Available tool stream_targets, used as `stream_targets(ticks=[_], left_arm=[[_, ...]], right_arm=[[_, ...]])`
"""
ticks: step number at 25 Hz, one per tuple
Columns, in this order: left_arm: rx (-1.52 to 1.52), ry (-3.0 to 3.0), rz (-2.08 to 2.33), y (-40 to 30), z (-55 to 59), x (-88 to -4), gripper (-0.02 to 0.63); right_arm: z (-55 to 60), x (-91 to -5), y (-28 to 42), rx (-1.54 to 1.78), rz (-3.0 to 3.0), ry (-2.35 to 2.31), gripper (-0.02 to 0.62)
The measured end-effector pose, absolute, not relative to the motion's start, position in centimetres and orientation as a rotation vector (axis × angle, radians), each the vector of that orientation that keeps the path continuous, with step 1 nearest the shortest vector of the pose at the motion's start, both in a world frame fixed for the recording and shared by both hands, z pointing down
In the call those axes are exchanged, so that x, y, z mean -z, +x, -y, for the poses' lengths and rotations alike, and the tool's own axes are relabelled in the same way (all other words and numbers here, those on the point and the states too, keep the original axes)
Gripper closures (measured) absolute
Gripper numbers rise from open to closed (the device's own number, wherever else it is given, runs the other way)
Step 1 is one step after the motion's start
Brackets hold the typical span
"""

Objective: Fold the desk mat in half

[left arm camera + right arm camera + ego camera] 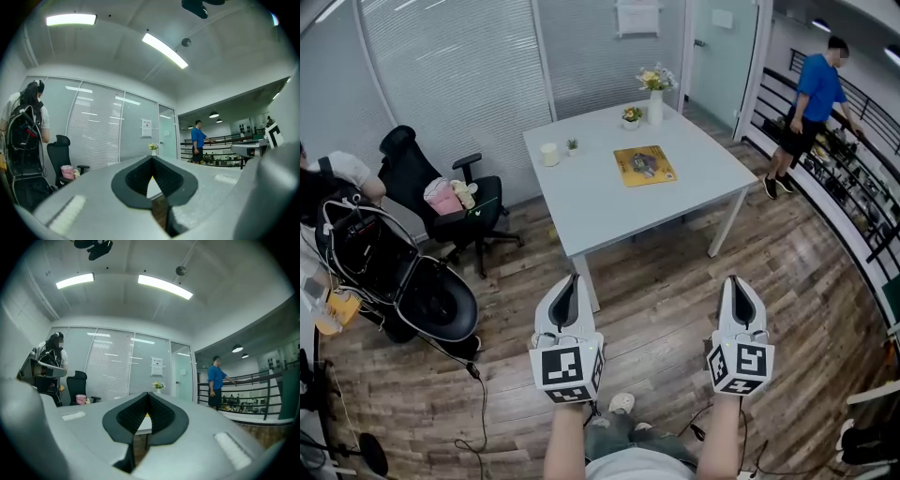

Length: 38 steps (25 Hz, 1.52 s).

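Our left gripper [573, 281] and right gripper [737, 281] are closed, empty, above open floor [675, 272]; the table [581, 197] ahead holds the yellow desk mat [644, 165], a vase [655, 108] and a cup [549, 155].

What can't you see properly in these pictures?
- Head view: the picture on the yellow mat is too small to tell.
- Head view: the person at the left is cut off by the edge.
- Both gripper views: the table is mostly hidden behind the jaws.
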<state>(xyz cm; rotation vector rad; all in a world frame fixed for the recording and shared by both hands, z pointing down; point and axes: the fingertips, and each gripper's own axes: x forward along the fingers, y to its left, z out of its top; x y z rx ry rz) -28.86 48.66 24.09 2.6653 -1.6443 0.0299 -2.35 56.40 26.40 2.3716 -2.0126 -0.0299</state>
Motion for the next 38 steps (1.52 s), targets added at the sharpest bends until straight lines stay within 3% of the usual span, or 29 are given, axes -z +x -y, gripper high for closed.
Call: stream_targets(ticks=[9,11,13,20,38], left_arm=[[-0.027,2.673,1.645,-29.2,-43.8,-25.2,0.589],[-0.021,2.684,1.640,-29.2,-42.6,-25.3,0.571],[-0.023,2.694,1.633,-29.1,-41.3,-25.3,0.528],[-0.026,2.709,1.610,-28.2,-37.4,-25.6,0.423],[-0.026,2.609,1.735,-21.4,-23.8,-27.2,0.411]], right_arm=[[-52.1,-27.6,-2.2,0.027,2.027,2.392,0.559],[-51.0,-28.0,-2.1,0.020,2.026,2.381,0.505],[-49.9,-28.1,-2.1,0.011,2.028,2.374,0.407],[-47.2,-28.6,-0.9,-0.001,2.015,2.361,0.302],[-31.9,-30.5,8.9,-0.005,2.090,2.255,0.284]])
